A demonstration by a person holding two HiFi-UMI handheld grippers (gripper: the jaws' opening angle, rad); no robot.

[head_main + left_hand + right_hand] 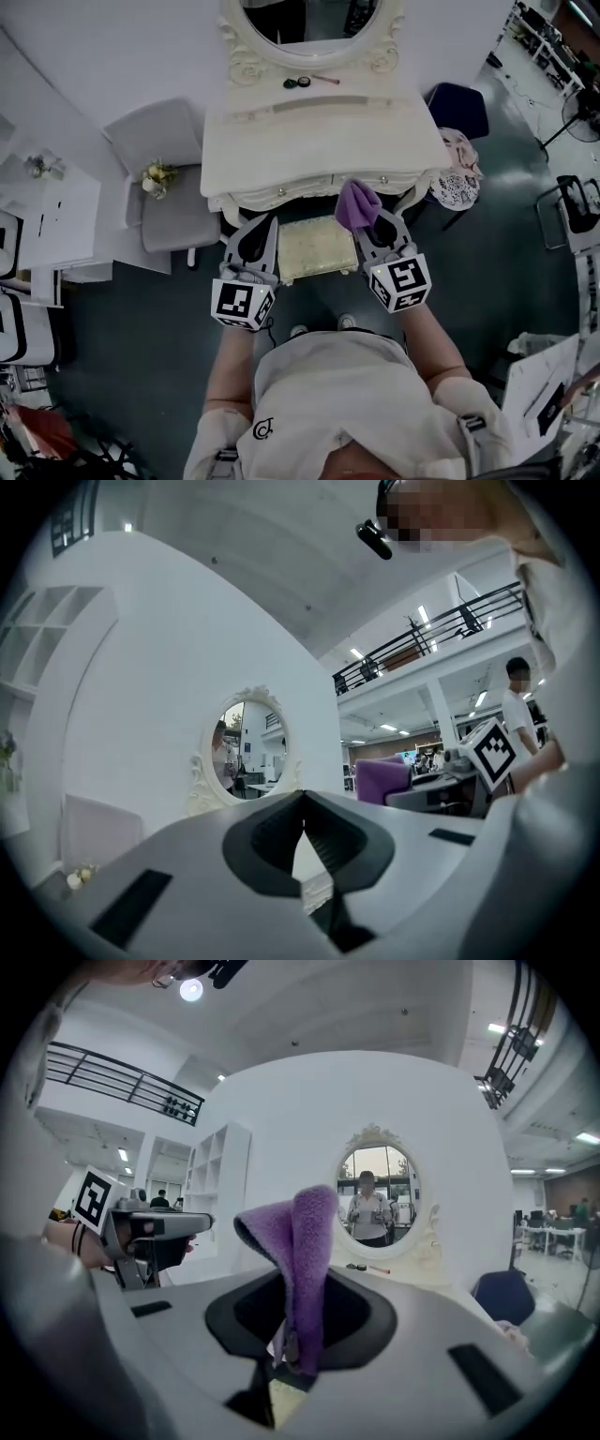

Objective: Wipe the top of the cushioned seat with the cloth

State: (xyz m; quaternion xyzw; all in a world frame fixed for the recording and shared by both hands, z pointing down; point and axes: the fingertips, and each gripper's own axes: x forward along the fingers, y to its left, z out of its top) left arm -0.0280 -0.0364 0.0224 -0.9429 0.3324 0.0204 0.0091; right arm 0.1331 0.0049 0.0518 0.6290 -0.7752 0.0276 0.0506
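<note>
The cushioned seat (317, 247) is a cream stool half tucked under the white dressing table (319, 141). A purple cloth (357, 203) sticks up from my right gripper (379, 226), which is shut on it above the seat's right edge. The same cloth (298, 1260) stands folded between the jaws in the right gripper view. My left gripper (259, 237) hovers over the seat's left edge, shut with nothing in it. In the left gripper view its jaws meet at the tips (303, 803), and the cloth (382, 778) shows off to the right.
An oval mirror (309, 21) tops the dressing table. A grey chair (172, 192) with a small flower pot (157, 178) stands at the left, a dark blue chair (459, 108) at the right. Small items (300, 82) lie on the tabletop. White shelving (37, 220) lines the far left.
</note>
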